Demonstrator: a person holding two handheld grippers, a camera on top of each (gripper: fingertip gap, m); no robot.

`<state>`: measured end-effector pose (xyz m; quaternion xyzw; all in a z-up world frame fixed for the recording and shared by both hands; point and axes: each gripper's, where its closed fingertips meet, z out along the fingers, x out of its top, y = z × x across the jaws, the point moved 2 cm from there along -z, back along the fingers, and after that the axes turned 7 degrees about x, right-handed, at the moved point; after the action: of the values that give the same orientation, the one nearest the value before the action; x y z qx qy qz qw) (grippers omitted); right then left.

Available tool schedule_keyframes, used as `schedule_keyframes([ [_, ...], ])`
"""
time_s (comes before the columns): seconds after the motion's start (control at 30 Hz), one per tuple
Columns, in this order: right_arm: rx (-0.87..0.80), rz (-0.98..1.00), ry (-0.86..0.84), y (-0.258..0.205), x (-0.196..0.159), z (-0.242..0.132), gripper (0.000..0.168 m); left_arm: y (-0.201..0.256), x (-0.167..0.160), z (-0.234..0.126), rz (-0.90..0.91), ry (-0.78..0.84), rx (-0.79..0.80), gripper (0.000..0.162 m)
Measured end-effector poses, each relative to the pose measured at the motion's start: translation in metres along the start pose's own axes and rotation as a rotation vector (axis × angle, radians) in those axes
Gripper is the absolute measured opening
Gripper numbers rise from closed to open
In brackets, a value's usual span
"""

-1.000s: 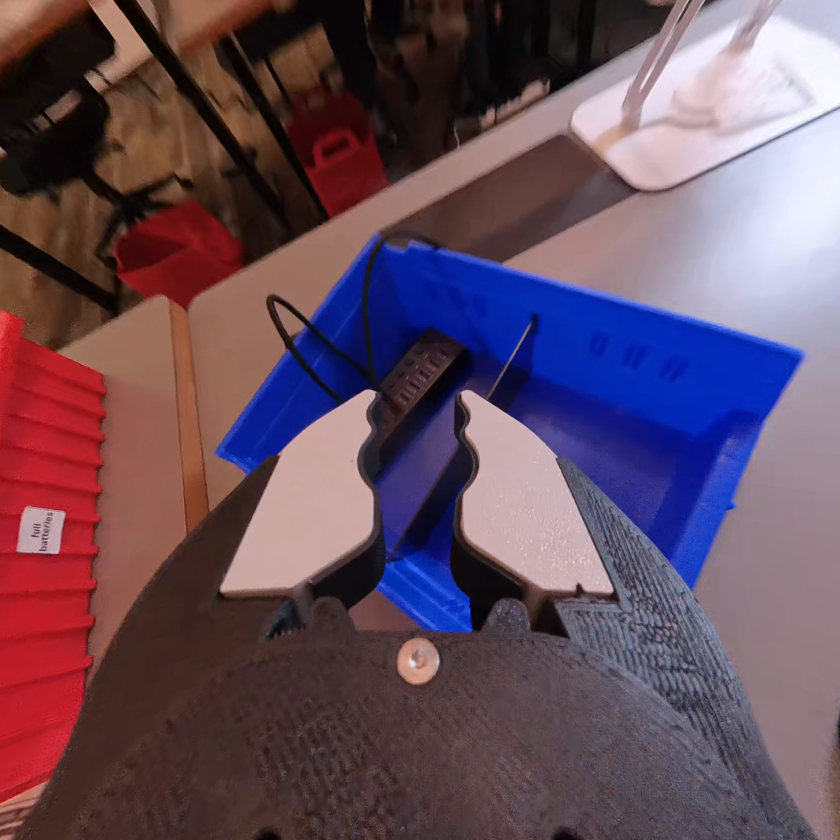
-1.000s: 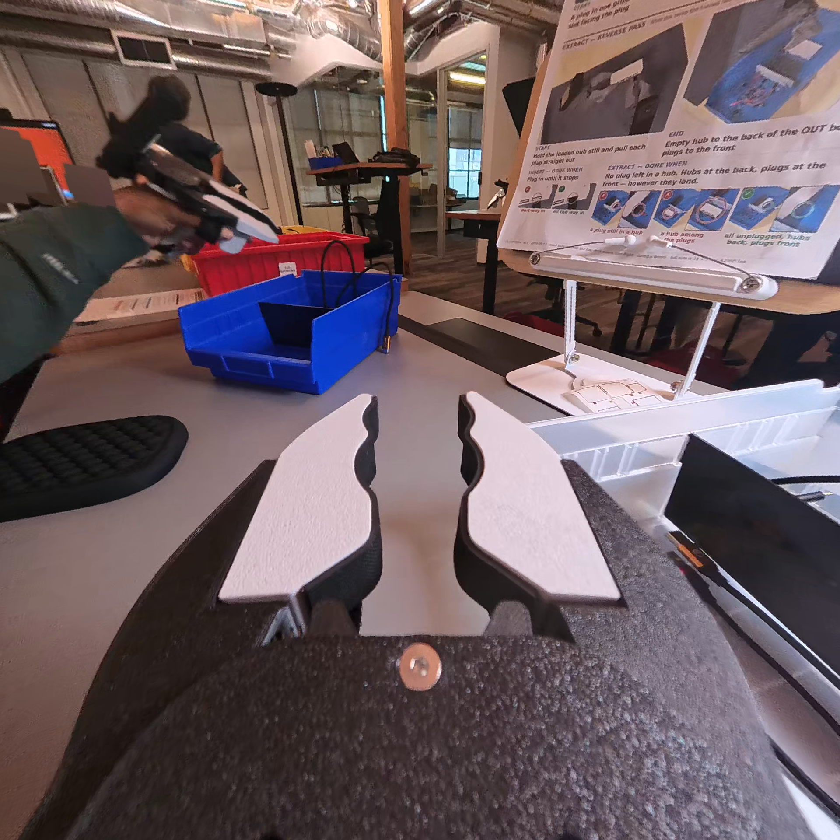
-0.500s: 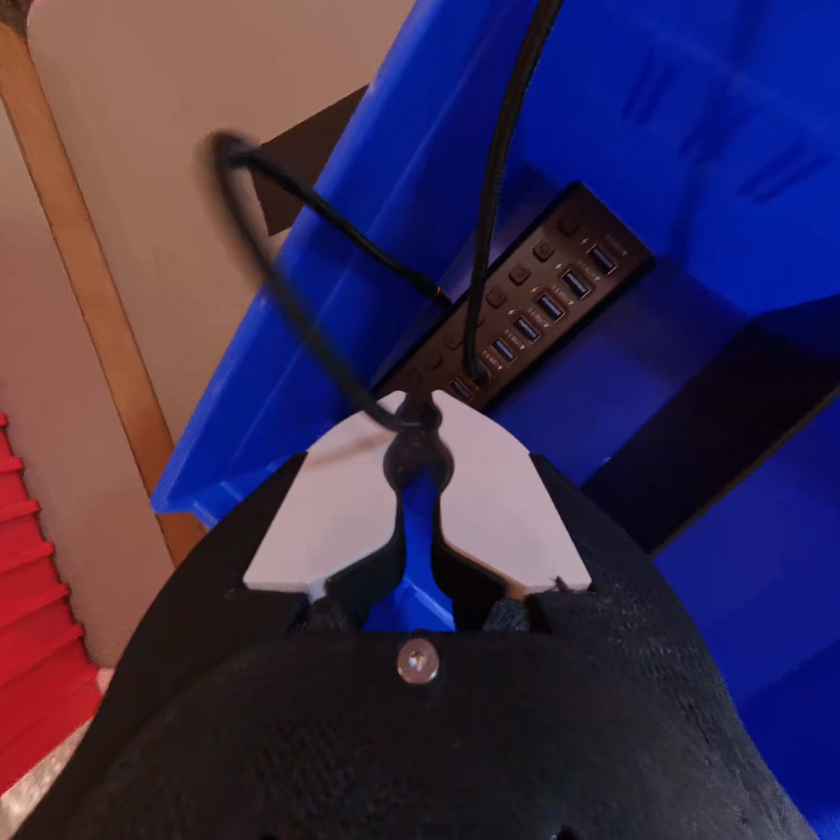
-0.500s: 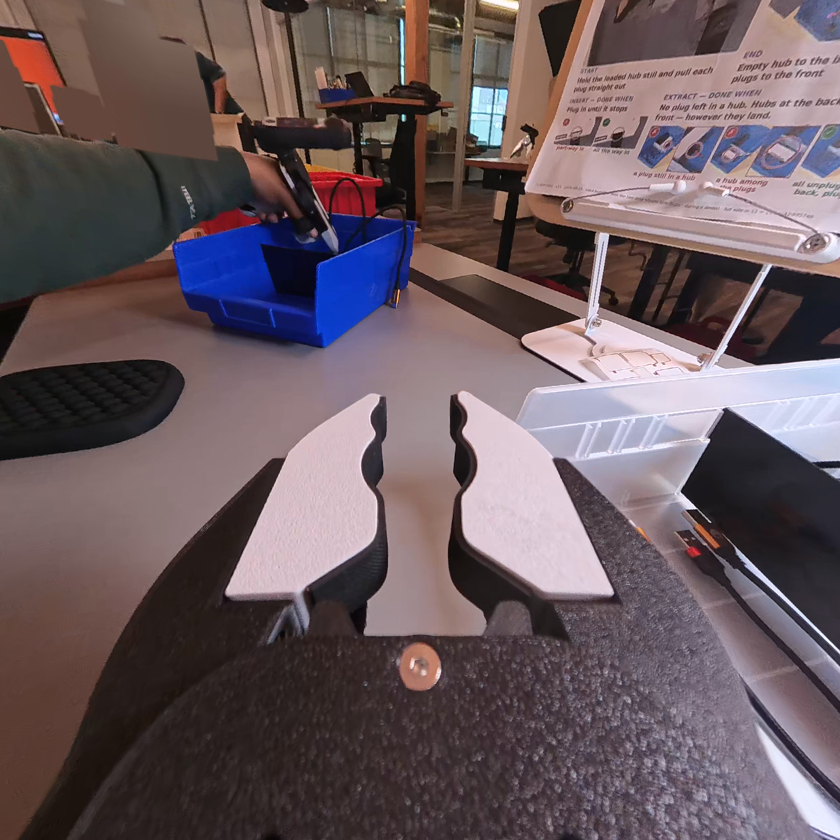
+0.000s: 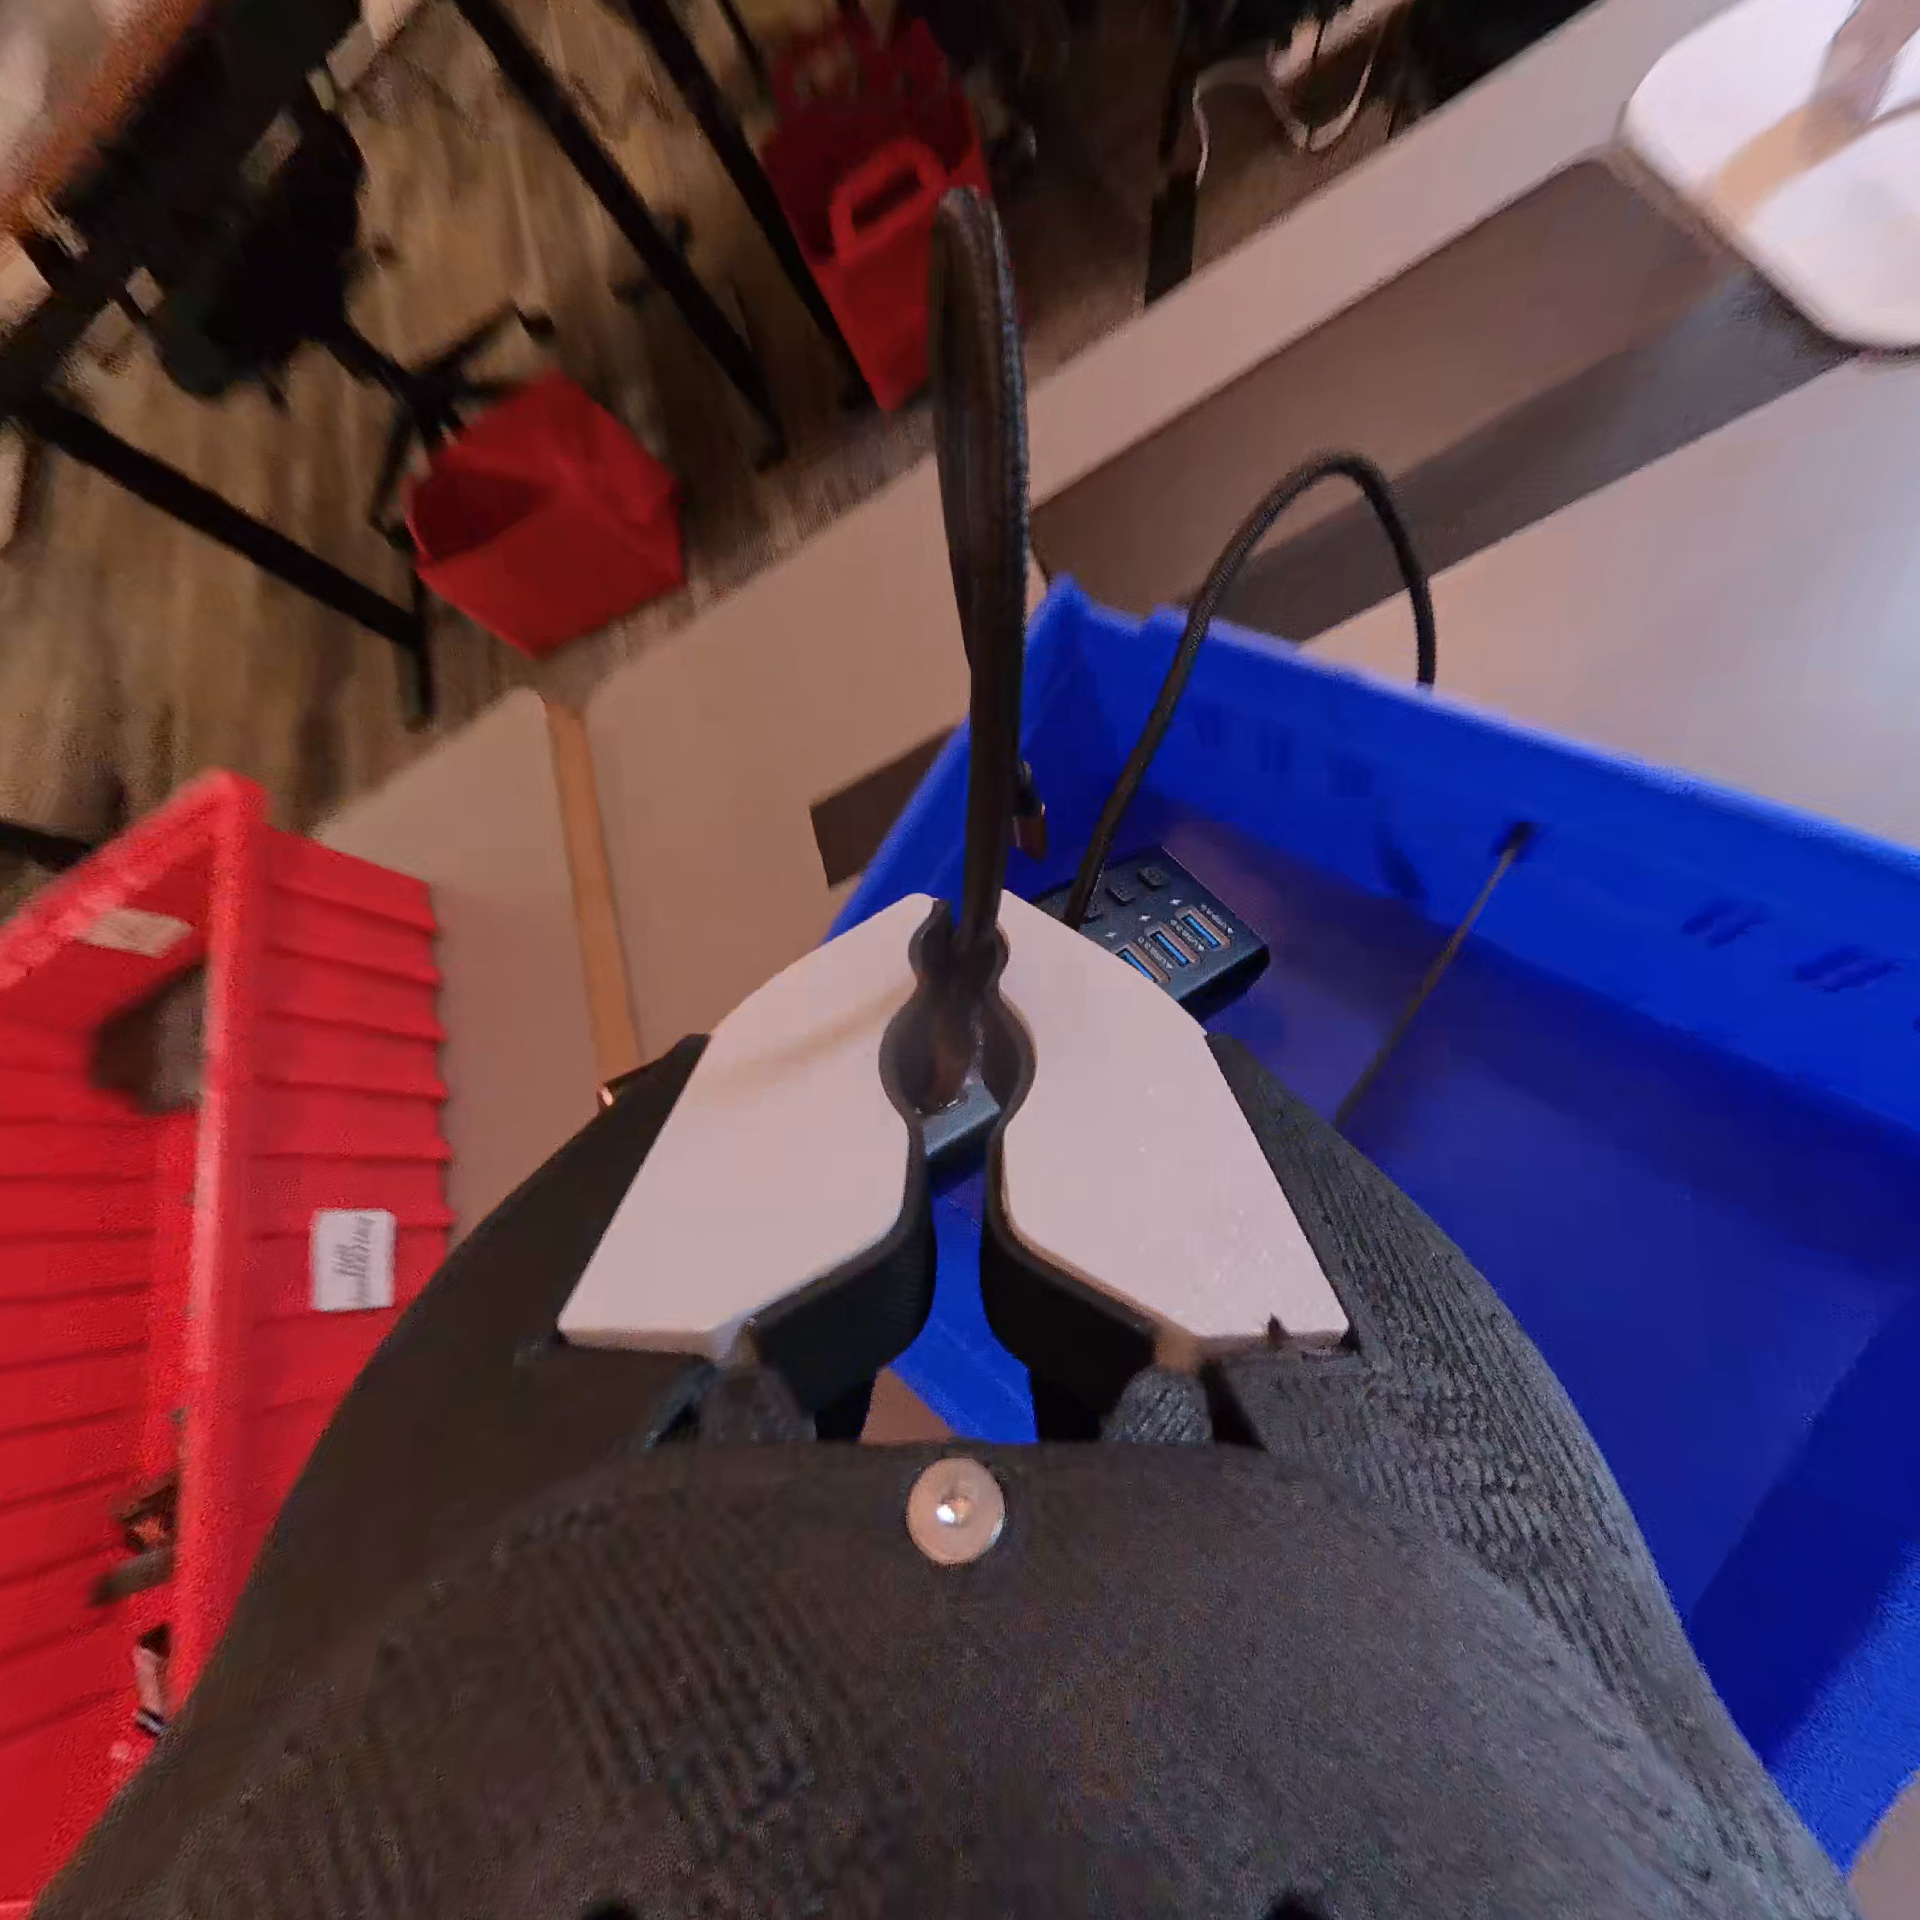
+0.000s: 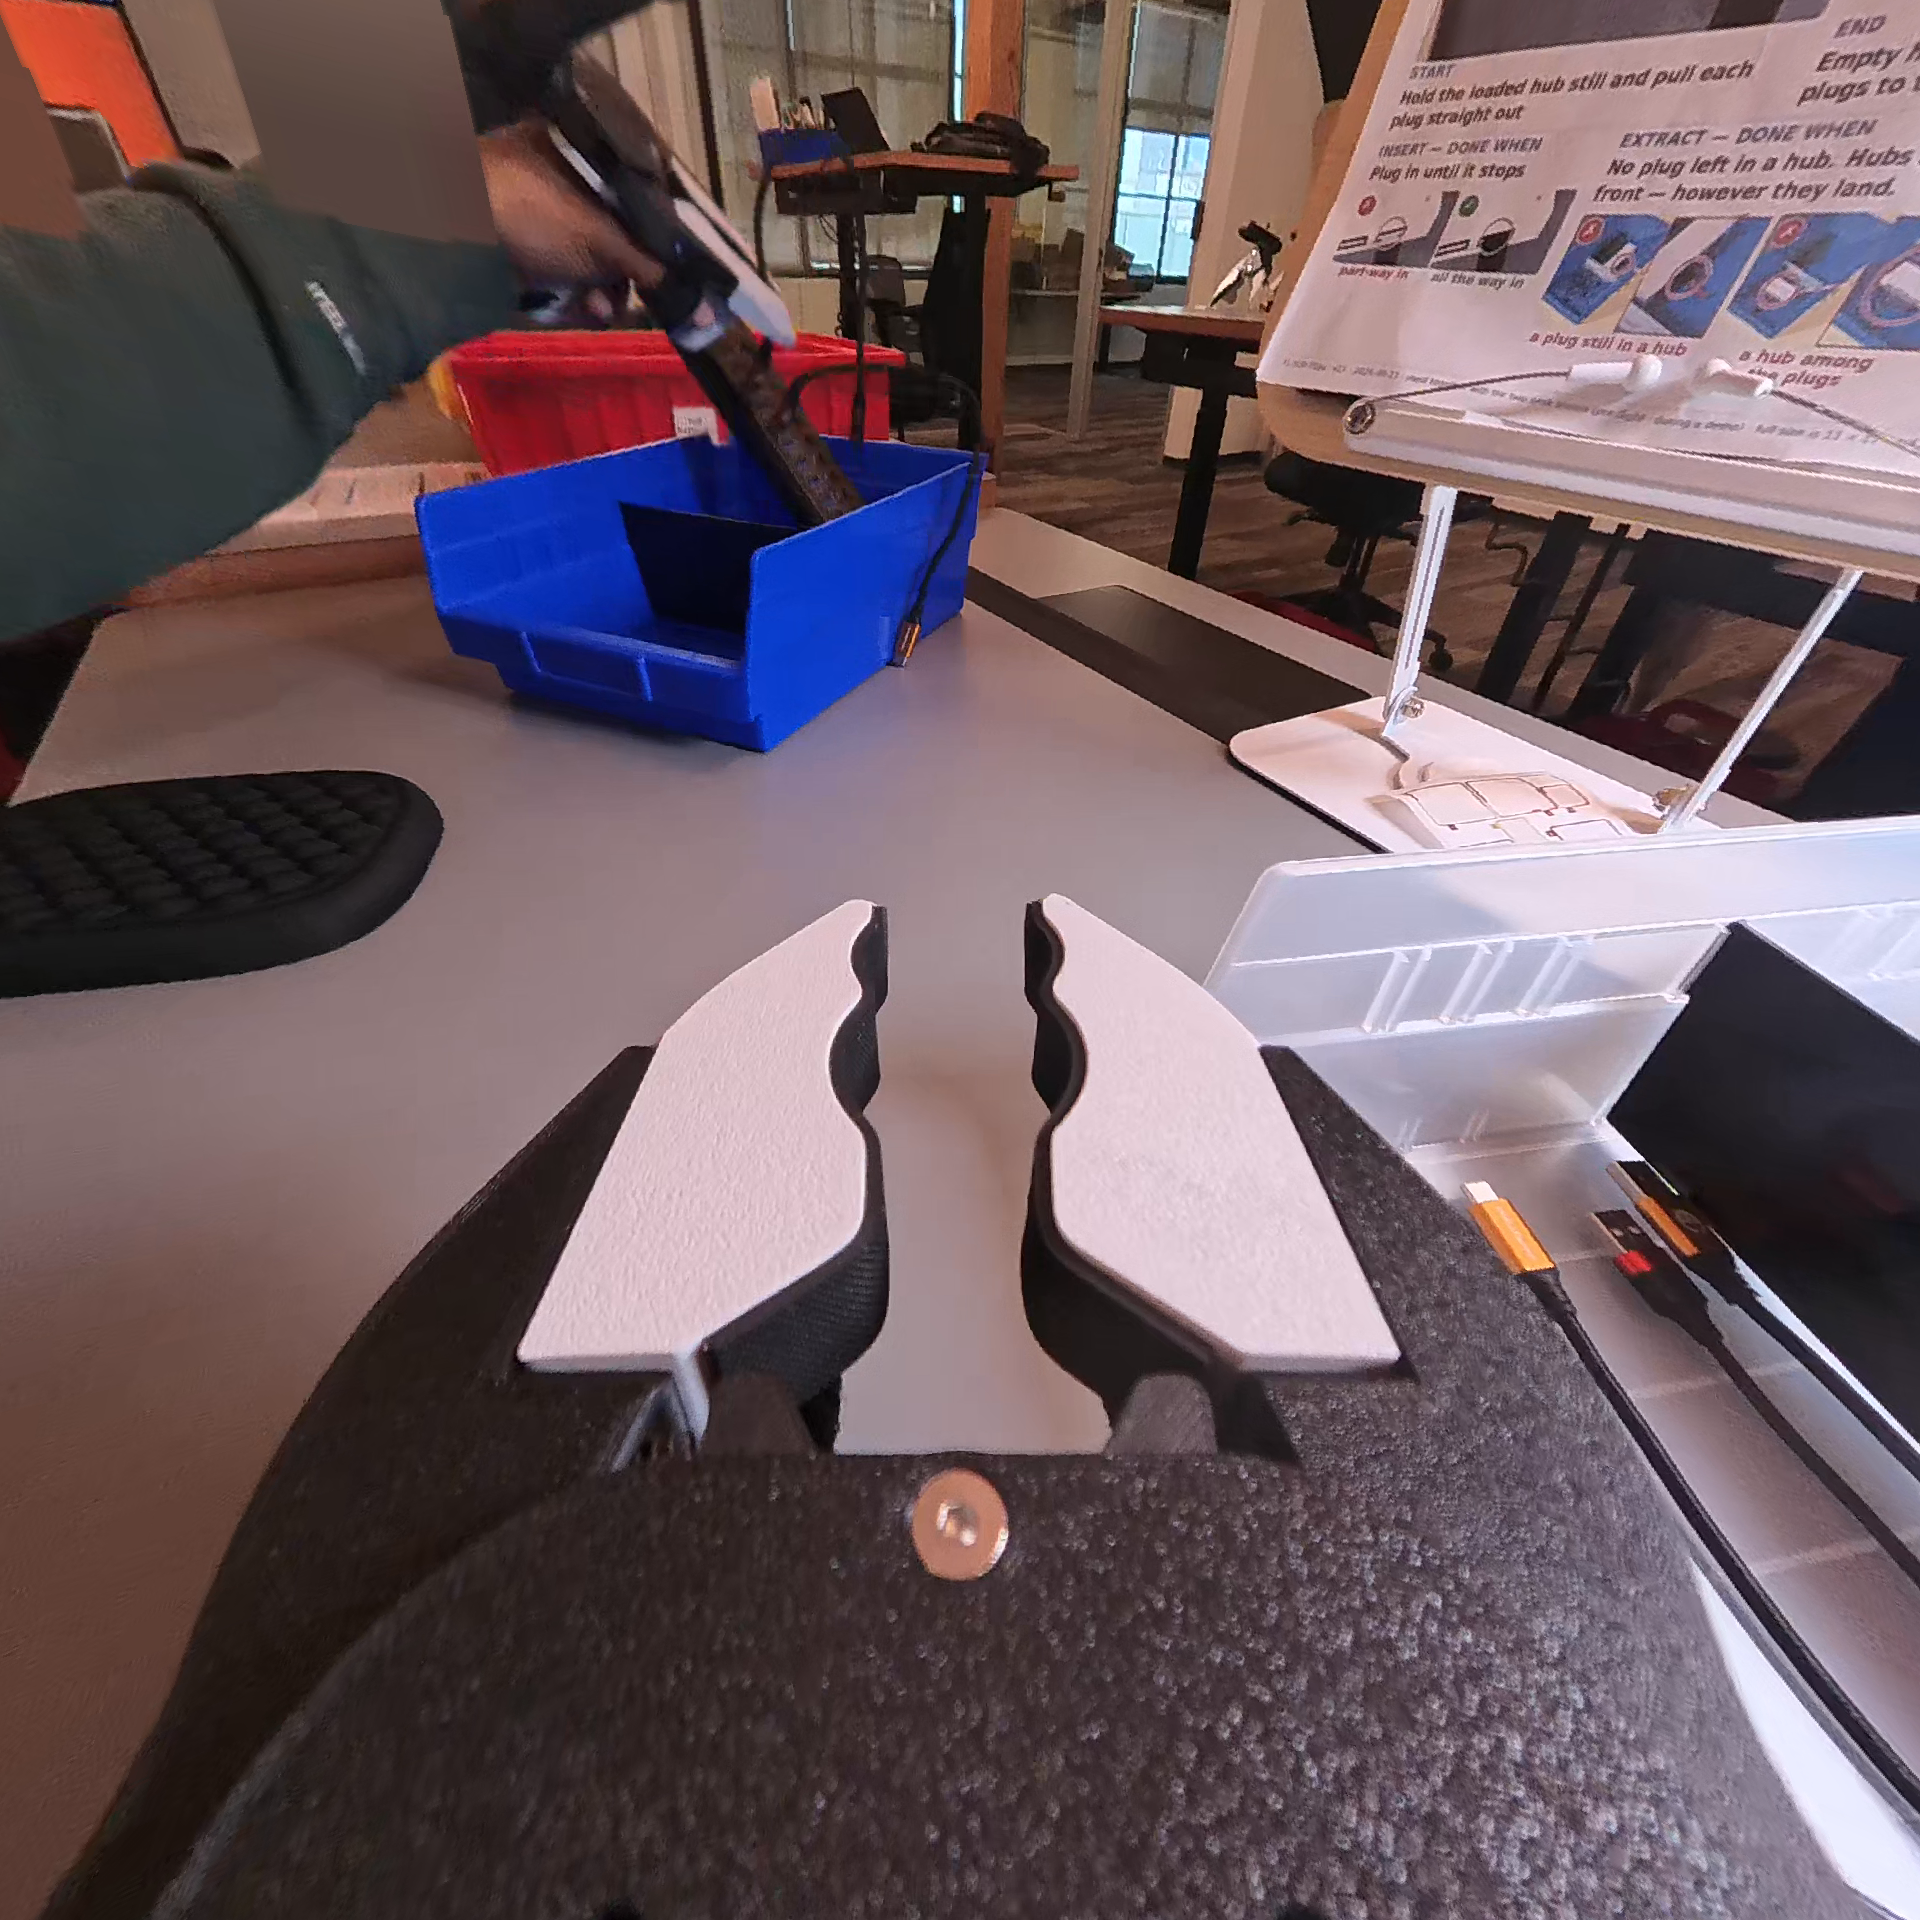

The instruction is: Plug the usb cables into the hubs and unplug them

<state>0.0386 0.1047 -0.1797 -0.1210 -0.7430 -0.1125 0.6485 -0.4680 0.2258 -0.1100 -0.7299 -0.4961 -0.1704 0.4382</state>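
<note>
In the left wrist view my left gripper [image 5: 956, 935] is shut on the plug of a black braided usb cable [image 5: 977, 520] that loops upward. The plug sits in the near end of a black hub [image 5: 1174, 940] above the blue bin [image 5: 1558, 831]. The right wrist view shows that gripper [image 6: 727, 301] holding the hub [image 6: 790, 436] tilted, its low end in the blue bin [image 6: 831, 623]. A second cable [image 5: 1247, 540] arches over the bin wall, its orange plug [image 6: 909, 639] hanging outside. My right gripper [image 6: 956, 935] is open and empty over the grey table.
A clear bin [image 6: 1455, 935] at the right holds loose usb plugs [image 6: 1507, 1236] and a black divider [image 6: 1787, 1091]. A black wrist pad [image 6: 187, 873] lies at the left. A red bin [image 6: 582, 405] stands behind the blue bin. An instruction board's white stand [image 6: 1455, 790] is at the back right. There is about 50 cm between the tips of the two grippers.
My left gripper dropped into the blue bin, shut on the cable plug at the hub, then rose, tilting the hub up with it. My right gripper stayed open and shifted slightly.
</note>
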Motion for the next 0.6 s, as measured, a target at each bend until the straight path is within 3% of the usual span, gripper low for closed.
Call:
schedule_keyframes([
  [0.17, 0.021, -0.003, 0.018, -0.005, 0.004, 0.003, 0.026, 0.02, 0.07, -0.089, 0.122, 0.256, 0.009, 0.004],
  [0.33, 0.151, 0.123, 0.07, -0.025, 0.018, 0.013, 0.034, 0.106, 0.127, -0.171, 0.192, 0.508, -0.195, 0.004],
  [0.5, 0.306, 0.17, 0.094, -0.072, 0.031, 0.032, 0.07, 0.233, 0.14, -0.208, 0.268, 0.609, -0.5, 0.004],
  [0.6, 0.546, 0.346, 0.172, -0.079, 0.045, 0.018, 0.076, 0.301, 0.136, -0.218, 0.299, 0.661, -0.674, 0.004],
])
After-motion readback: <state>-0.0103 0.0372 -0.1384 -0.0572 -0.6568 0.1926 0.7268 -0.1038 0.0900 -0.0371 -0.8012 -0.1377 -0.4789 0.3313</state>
